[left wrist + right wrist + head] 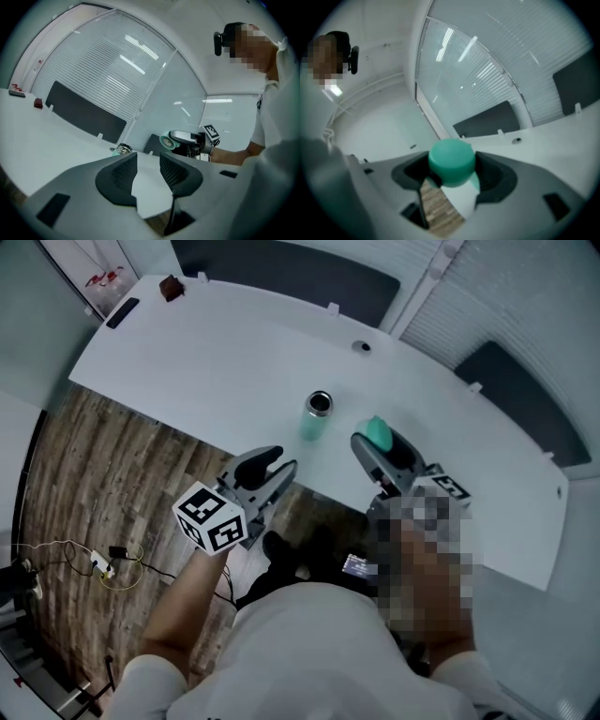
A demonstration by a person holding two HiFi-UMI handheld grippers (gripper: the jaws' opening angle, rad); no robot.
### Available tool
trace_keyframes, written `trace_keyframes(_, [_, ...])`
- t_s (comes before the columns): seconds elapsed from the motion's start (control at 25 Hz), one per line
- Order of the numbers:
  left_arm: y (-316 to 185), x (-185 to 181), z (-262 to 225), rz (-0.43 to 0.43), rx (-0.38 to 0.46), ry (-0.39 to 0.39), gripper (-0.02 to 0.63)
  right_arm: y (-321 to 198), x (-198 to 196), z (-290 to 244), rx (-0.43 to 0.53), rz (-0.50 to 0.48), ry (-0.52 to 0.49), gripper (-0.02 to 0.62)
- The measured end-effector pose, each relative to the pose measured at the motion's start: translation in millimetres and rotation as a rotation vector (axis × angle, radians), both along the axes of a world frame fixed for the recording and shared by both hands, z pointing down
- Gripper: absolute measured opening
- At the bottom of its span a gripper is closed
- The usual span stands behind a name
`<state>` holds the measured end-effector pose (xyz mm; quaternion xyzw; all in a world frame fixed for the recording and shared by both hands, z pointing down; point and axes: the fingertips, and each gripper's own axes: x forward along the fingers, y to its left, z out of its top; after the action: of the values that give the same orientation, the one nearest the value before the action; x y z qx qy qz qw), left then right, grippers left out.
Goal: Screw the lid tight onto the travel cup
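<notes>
The mint travel cup (pixel 318 416) stands upright and lidless on the white table (pixel 216 371), its steel mouth showing; in the left gripper view the travel cup (pixel 123 149) peeks over the table edge. My right gripper (pixel 372 440) is shut on the green lid (pixel 380 433), held right of the cup and apart from it; in its own view the green lid (pixel 451 162) fills the jaws of the right gripper (pixel 452 171). My left gripper (pixel 272 468) hovers at the table's near edge, below-left of the cup. The left gripper (pixel 147 171) is open with nothing between its pads.
A small brown object (pixel 170 287) and a flat black one (pixel 122 312) lie at the table's far left corner. A round grommet hole (pixel 362 347) sits behind the cup. Dark panels (pixel 291 273) stand behind the table. Wood floor (pixel 84 484) with cables lies left.
</notes>
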<state>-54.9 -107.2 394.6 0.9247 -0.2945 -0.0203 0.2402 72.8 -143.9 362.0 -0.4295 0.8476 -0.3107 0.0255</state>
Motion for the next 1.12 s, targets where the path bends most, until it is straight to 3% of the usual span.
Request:
trace_keyframes(0.24, [-30, 16, 30, -0.004, 0.062, -0.162, 0.213, -19, -8, 10, 0.048, -0.058, 0.105, 0.316])
trace_keyframes(0.72, [-86, 40, 68, 0.059, 0.091, -0.277, 0.293, -70, -40, 33, 0.061, -0.159, 0.218, 0.316])
trace_keyframes(1.12, [-108, 63, 103, 0.151, 0.111, -0.385, 0.319, -86, -61, 69, 0.102, -0.304, 0.431, 0.316])
